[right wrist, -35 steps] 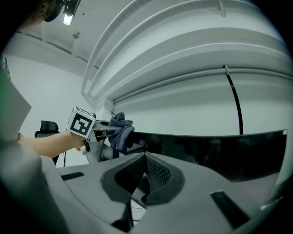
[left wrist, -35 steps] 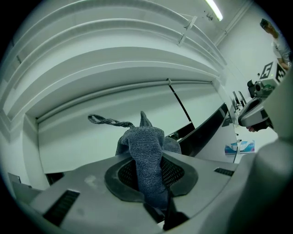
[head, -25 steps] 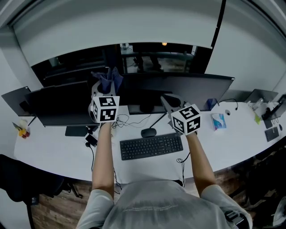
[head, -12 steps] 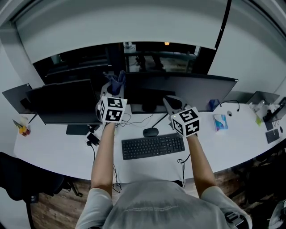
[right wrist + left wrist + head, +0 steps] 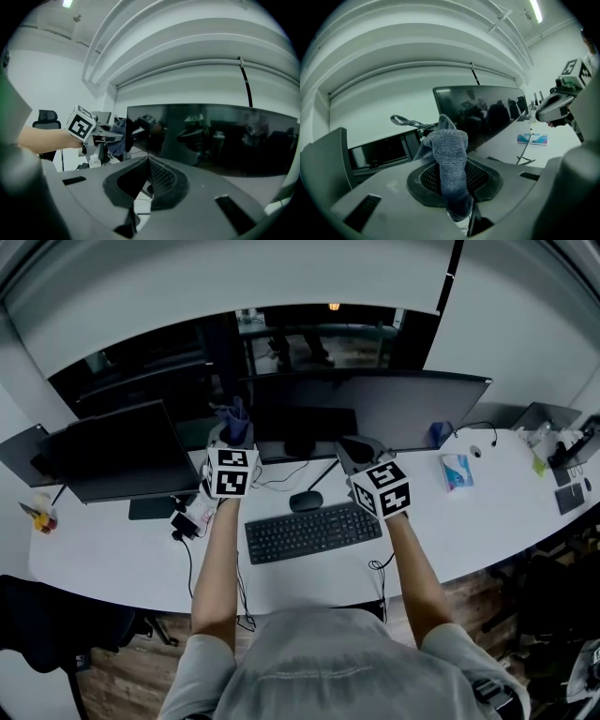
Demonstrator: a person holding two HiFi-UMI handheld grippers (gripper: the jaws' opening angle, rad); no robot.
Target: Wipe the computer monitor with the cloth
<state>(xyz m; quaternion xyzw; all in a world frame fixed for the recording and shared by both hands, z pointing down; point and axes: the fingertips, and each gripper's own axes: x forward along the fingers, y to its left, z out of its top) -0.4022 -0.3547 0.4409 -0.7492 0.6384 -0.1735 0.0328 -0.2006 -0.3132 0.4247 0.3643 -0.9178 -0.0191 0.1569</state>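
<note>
Currently, left gripper (image 5: 454, 187) fingers clamp the cloth (image 5: 451, 145) near the 9 o'clock edge of the monitor (image 5: 403, 413); right gripper (image 5: 149, 176) fingers closed, empty. Wiping appears not yet started.

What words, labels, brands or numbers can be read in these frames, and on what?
No text is legible in any view.
Left marker cube and right marker cube: black-and-white square patterns only, no letters.
Blue-and-white packet on the desk: print too small to read.
Keyboard: key legends too small to read.
</note>
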